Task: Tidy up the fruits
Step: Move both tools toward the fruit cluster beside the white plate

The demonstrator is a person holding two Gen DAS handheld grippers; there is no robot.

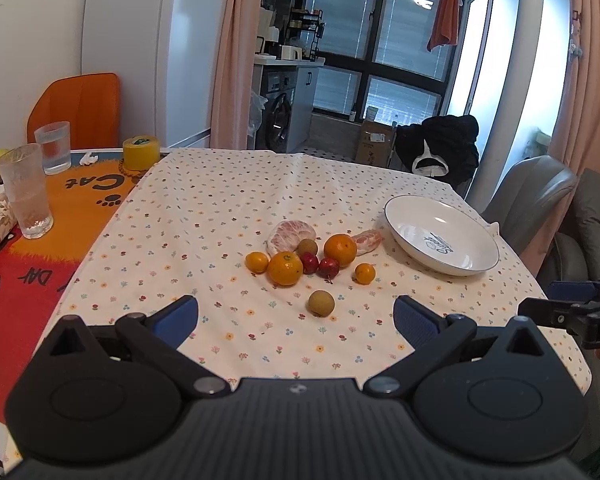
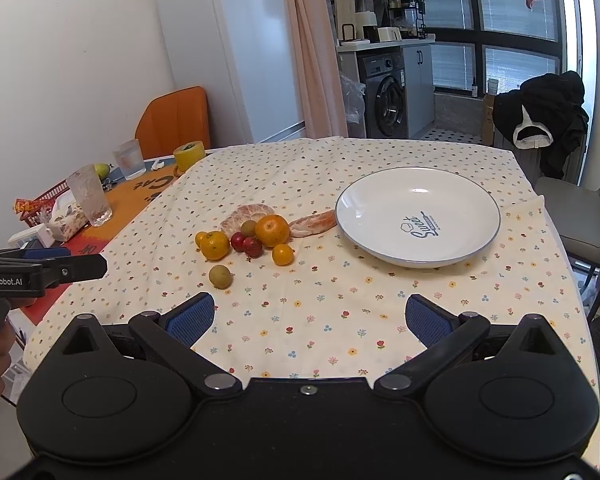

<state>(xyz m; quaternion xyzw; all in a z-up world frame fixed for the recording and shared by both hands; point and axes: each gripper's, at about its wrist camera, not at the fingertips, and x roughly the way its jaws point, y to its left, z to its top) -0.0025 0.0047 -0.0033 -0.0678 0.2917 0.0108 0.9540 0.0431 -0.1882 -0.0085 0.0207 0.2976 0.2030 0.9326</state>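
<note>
A cluster of fruit lies on the flowered tablecloth (image 1: 228, 200): a large orange (image 1: 340, 249), another orange (image 1: 285, 268), small tangerines (image 1: 365, 273), two red fruits (image 1: 328, 268), peeled pomelo pieces (image 1: 291, 234) and a lone brown longan (image 1: 321, 303). An empty white plate (image 1: 412, 216) sits to their right. In the right wrist view the same oranges (image 2: 272, 230), longan (image 2: 220, 276) and plate (image 2: 452, 200) show. My left gripper (image 1: 296, 322) is open, short of the longan. My right gripper (image 2: 310, 318) is open over bare cloth in front of the plate.
Two glasses (image 1: 25, 192) and a yellow tape roll (image 1: 141, 153) stand on the orange mat at the left. A tissue box (image 2: 66, 216) and red basket (image 2: 40, 200) sit farther left. A grey chair (image 2: 580, 216) stands right of the table, an orange chair (image 1: 76, 108) behind left.
</note>
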